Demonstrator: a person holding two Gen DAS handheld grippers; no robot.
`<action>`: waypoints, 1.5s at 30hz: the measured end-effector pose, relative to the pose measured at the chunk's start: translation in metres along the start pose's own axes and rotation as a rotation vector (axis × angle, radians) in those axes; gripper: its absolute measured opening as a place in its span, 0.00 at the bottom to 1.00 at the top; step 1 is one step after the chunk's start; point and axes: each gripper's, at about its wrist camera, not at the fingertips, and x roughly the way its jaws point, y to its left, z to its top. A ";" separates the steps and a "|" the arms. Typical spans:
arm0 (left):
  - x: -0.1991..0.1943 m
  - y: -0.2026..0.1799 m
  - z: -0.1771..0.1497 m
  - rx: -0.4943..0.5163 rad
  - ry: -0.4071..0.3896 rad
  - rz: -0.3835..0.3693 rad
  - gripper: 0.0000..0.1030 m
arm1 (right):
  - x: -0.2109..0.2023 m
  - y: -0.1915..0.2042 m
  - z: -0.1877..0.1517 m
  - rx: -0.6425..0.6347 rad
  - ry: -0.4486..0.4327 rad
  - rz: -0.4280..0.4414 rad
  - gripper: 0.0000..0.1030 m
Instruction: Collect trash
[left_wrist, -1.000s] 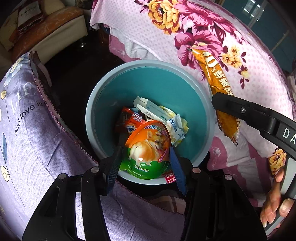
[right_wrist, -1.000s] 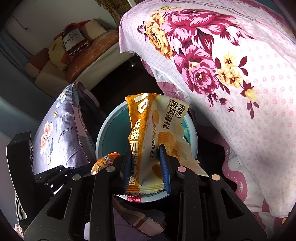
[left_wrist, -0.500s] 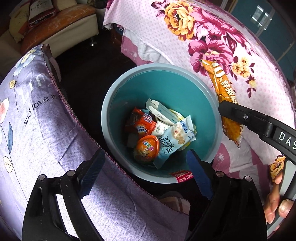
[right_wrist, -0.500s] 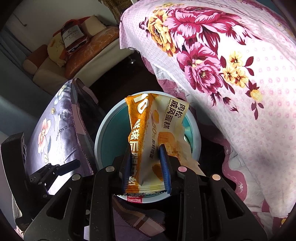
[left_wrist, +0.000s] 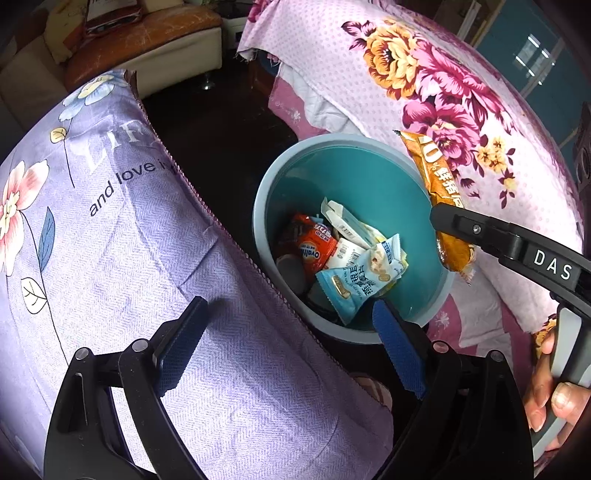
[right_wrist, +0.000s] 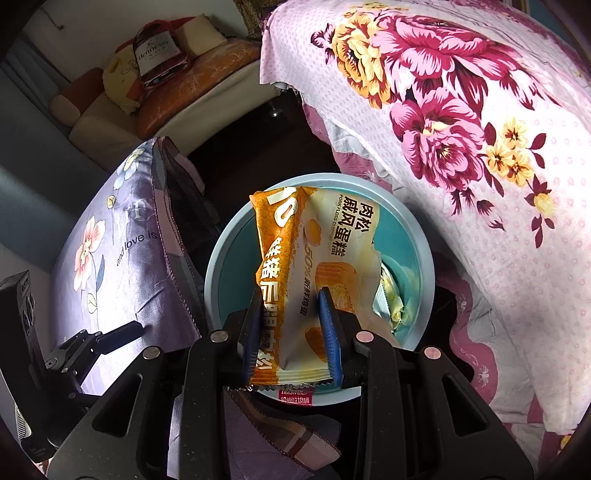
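L drop done, R wrapper next

L gripper (left_wrist: 291, 350) jaws just opened, now empty; its dog-print pack gone into bin (left_wrist: 354, 147) ahead. R gripper (right_wrist: 291, 332) clamps orange wrapper (right_wrist: 317, 266) over bin, release pending.

Lavender floral pillow (left_wrist: 122, 236) at left, pink floral bedding (right_wrist: 480, 122) at right — cream sofa (right_wrist: 155, 107) w/ bottle-print cushion (right_wrist: 159, 55) behind.

In the right wrist view the orange snack wrapper (right_wrist: 295, 280) covers most of the teal bin's (right_wrist: 417, 236) inside, so only scraps at four o'clock show. In the left wrist view the lilac cushion (left_wrist: 110, 258) hides the bin's (left_wrist: 369, 177) rim from seven to nine o'clock. The hand (left_wrist: 550, 391) at four o'clock is cut off by the edge.
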 end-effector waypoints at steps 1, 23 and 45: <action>-0.001 0.003 -0.001 -0.005 -0.002 -0.001 0.88 | 0.001 0.002 0.000 -0.003 0.001 -0.003 0.28; -0.028 0.050 -0.022 -0.091 -0.036 -0.045 0.88 | -0.003 0.038 -0.006 -0.024 0.026 -0.028 0.78; -0.103 0.080 -0.070 -0.147 -0.145 0.030 0.96 | -0.063 0.086 -0.068 -0.178 -0.002 -0.130 0.93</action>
